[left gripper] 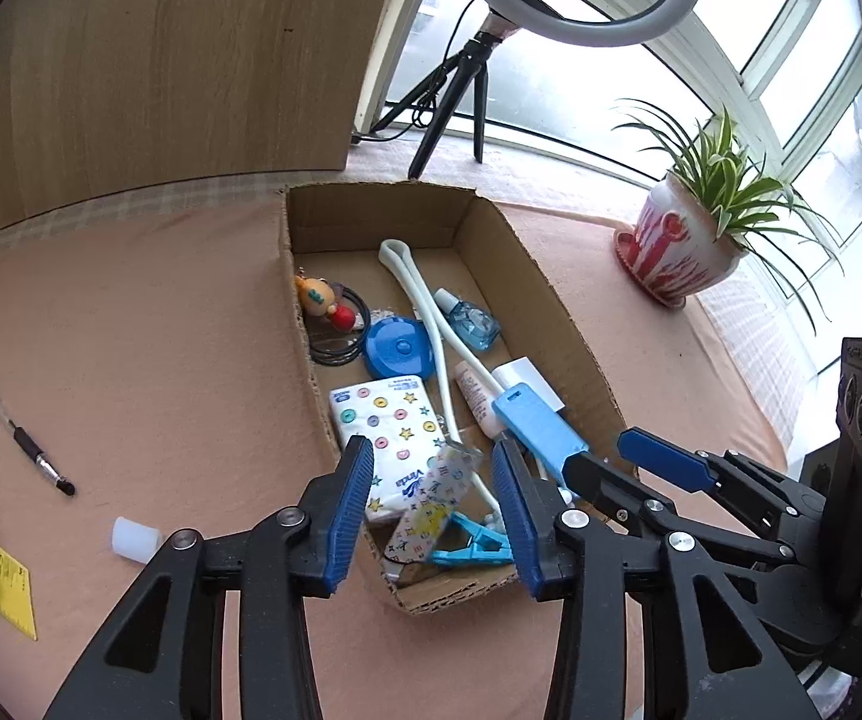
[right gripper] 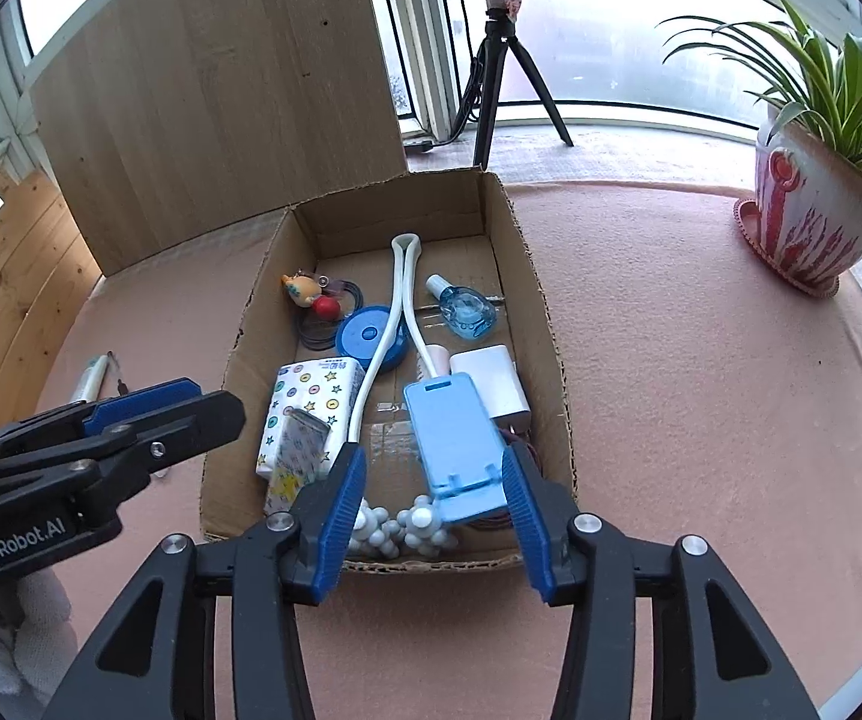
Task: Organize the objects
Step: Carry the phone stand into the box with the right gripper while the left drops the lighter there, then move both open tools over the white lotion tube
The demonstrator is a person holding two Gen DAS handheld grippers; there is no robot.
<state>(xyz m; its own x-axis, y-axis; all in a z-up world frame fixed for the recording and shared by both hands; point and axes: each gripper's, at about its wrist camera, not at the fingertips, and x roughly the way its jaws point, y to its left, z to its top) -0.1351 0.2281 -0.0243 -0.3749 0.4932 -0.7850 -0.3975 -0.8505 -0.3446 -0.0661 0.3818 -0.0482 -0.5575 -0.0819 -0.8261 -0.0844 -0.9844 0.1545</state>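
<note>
Left gripper [left gripper: 434,504] held wide apart, nothing clasped, above near end of brown cardboard box [left gripper: 551,312]. Right gripper [right gripper: 434,507] likewise spread, light-blue plastic phone stand [right gripper: 452,438] seen between its fingers, contact unclear.

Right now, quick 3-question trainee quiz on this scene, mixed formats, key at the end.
1. True or false: the pen lies inside the cardboard box.
2. Multiple choice: what lies directly between the open fingers of the right gripper? A) tissue pack B) light blue phone stand C) blue round lid
3. Fill in: the small white cap rests on the ____, outside the box.

Key:
1. False; it lies on the pink cloth, left of the box.
2. B, the light blue phone stand.
3. pink cloth.
</note>
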